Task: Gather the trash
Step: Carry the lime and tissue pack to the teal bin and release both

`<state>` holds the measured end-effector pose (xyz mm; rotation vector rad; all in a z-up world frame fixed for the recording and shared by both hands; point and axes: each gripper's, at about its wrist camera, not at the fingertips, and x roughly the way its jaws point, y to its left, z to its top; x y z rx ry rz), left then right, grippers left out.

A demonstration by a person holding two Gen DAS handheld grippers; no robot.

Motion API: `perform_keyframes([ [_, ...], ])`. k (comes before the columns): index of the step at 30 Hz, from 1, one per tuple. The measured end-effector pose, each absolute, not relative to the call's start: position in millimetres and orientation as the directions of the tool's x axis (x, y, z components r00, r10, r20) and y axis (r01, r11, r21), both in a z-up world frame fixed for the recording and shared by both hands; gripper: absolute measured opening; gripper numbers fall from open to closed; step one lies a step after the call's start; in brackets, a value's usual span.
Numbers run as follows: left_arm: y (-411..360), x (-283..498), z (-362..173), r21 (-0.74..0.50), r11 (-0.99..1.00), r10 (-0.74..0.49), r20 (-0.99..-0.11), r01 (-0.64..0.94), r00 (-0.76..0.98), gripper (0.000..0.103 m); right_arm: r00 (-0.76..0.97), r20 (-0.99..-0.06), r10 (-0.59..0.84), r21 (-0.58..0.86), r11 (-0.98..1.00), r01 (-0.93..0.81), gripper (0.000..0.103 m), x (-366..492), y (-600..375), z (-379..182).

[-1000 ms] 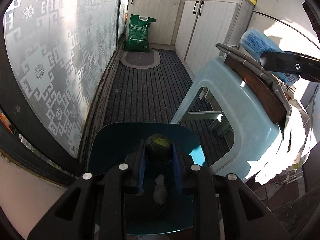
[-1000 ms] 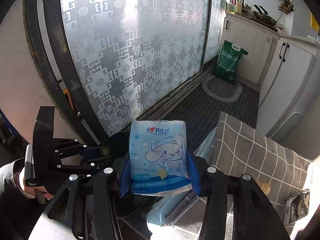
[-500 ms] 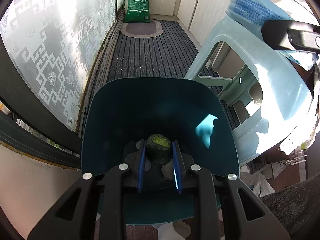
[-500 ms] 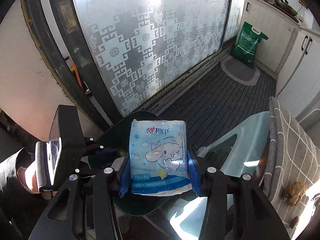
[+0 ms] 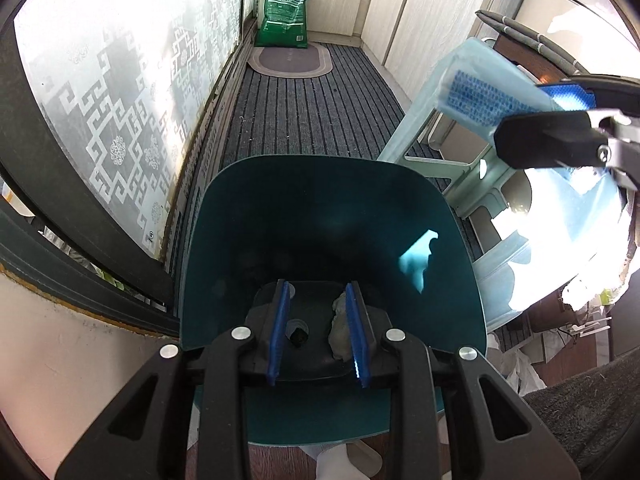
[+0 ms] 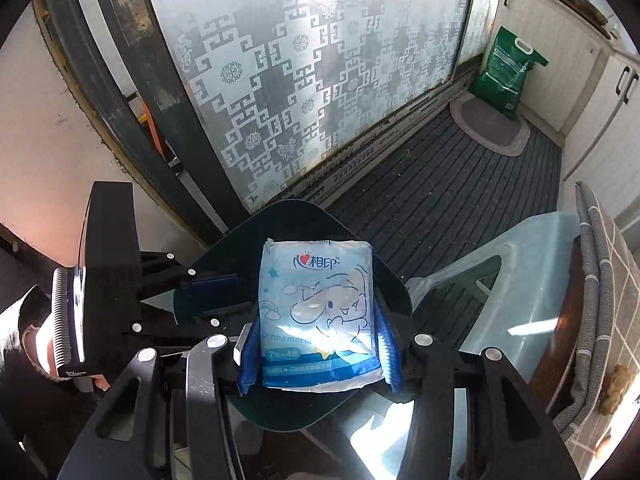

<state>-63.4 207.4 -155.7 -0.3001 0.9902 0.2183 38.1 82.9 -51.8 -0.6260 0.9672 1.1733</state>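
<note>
1. The setting is a narrow balcony-like strip with a dark ribbed floor mat. One frosted sliding door with a white key pattern runs along one side, and pale cabinets stand at the far end.
2. One green sack leans at twelve o'clock in the left wrist view, with one oval grey rug just in front of it.
3. One pale blue plastic stool stands at three o'clock in the right wrist view, and one grey checked cloth drapes over the wooden piece beside it.
4. One dark teal bin sits directly below both grippers, its opening facing up.
5. The left gripper hangs over the bin with its two blue-padded fingers spread apart, gripping nothing.
6. Two bits of trash show through that gap: one small dark round lump down inside the bin, and one pale crumpled wad just beside the right-hand pad. Whether the wad touches the pad cannot be told.
7. The right gripper pinches one blue-and-white tissue pack between its two pads, upright, printed with a cartoon dog.
8. The pack hangs above the bin's rim, at two o'clock in the left wrist view.
</note>
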Motion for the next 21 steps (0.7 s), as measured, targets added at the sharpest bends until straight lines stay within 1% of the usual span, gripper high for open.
perform_keyframes([
  [7, 215, -78, -118, -0.184, 0.923, 0.095, -0.742, -0.337, 0.664, 0.030, 0.065, -0.901, 0.429, 0.063, 0.277, -0.959, 0.049, 30, 91, -71],
  [12, 216, -87, -92, -0.207, 0.921, 0.108, -0.679, -0.331, 0.726, 0.025, 0.046, -0.921, 0.388, 0.064, 0.265, -0.962, 0.049, 23, 93, -91],
  [15, 213, -90, -78, -0.218, 0.924, 0.107, -0.641, -0.314, 0.760, 0.025, 0.027, -0.931, 0.364, 0.073, 0.258, -0.964, 0.049, 19, 93, -102],
  [17, 213, -93, -70, -0.222, 0.924, 0.108, -0.626, -0.310, 0.772, 0.025, 0.006, -0.933, 0.360, 0.091, 0.253, -0.963, 0.053, 18, 92, -107],
  [18, 213, -92, -66, -0.222, 0.925, 0.112, -0.620, -0.310, 0.777, 0.025, 0.004, -0.933, 0.361, 0.095, 0.255, -0.962, 0.058, 18, 91, -107],
  [20, 213, -93, -61, -0.223, 0.926, 0.113, -0.607, -0.305, 0.787, 0.025, 0.000, -0.932, 0.363, 0.097, 0.249, -0.964, 0.058, 17, 90, -107],
  [21, 212, -95, -57, -0.226, 0.926, 0.113, -0.599, -0.302, 0.793, 0.025, 0.001, -0.930, 0.368, 0.097, 0.249, -0.964, 0.061, 17, 89, -105],
])
